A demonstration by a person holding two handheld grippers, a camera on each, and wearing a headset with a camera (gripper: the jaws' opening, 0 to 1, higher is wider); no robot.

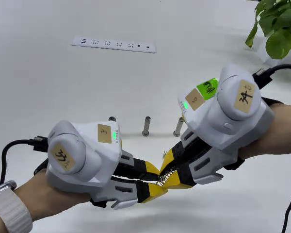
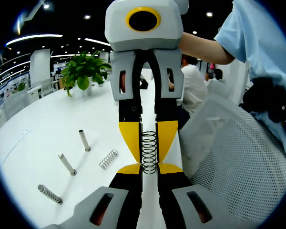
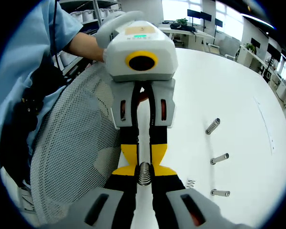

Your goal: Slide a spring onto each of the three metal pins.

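Pinched between left gripper point(image 2: 149, 169) and right gripper point(image 3: 144, 174), both nearly closed on it: small silver coiled-wire spring point(image 2: 149, 148). Likely light, squashy, slippery; best gripped near one end.

— What are you getting along the right hand-held gripper point(image 3: 144, 168)?
— I'm watching its jaws pinching a spring point(image 3: 144, 174), seen end-on. The left hand-held gripper point(image 3: 143, 155) is facing me, gripping it too.
— Pins?
— Three pins point(image 3: 219, 158) are standing on the tabletop point(image 3: 219, 81), the top pin point(image 3: 212, 126) wearing a spring.
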